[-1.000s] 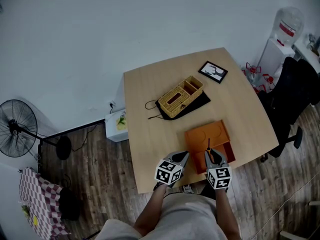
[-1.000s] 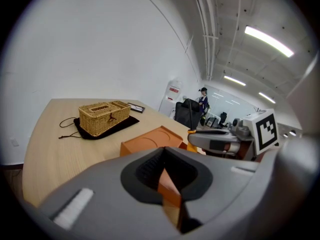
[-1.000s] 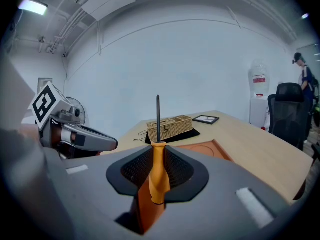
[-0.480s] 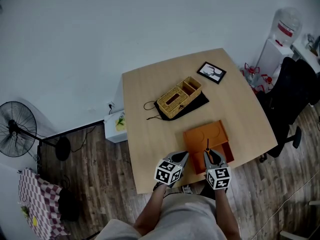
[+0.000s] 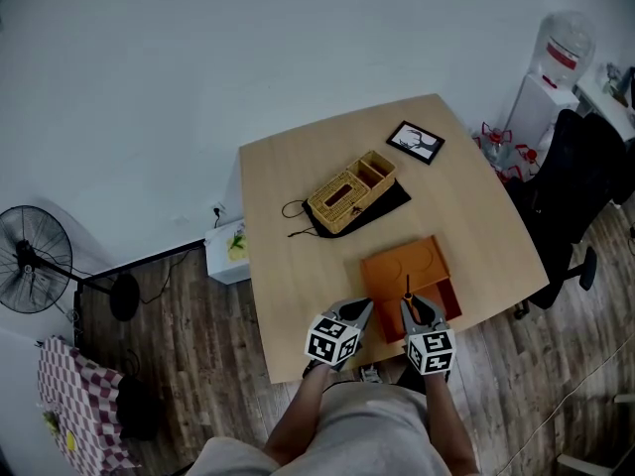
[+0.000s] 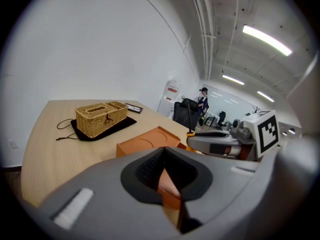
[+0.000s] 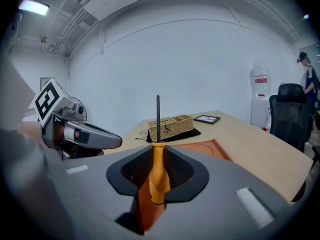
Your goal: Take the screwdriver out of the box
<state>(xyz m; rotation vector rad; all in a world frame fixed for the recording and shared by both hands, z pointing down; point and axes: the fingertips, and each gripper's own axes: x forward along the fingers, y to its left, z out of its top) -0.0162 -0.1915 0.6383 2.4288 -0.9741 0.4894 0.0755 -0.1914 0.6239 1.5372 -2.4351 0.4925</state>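
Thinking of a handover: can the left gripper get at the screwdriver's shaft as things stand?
Probably yes. The right gripper clamps the screwdriver by its orange handle only, so the shaft stands bare above the jaws. The left gripper sits close beside it with nothing between. Its jaws look closed, so it must open first.

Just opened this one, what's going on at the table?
A person stands at a light wooden table with a gripper in each hand. The right gripper is shut on an orange-handled screwdriver, dark shaft pointing up, at the near end of a flat orange box. The left gripper hangs beside it, jaws together and empty. A woven wicker box and a small framed picture lie farther back.
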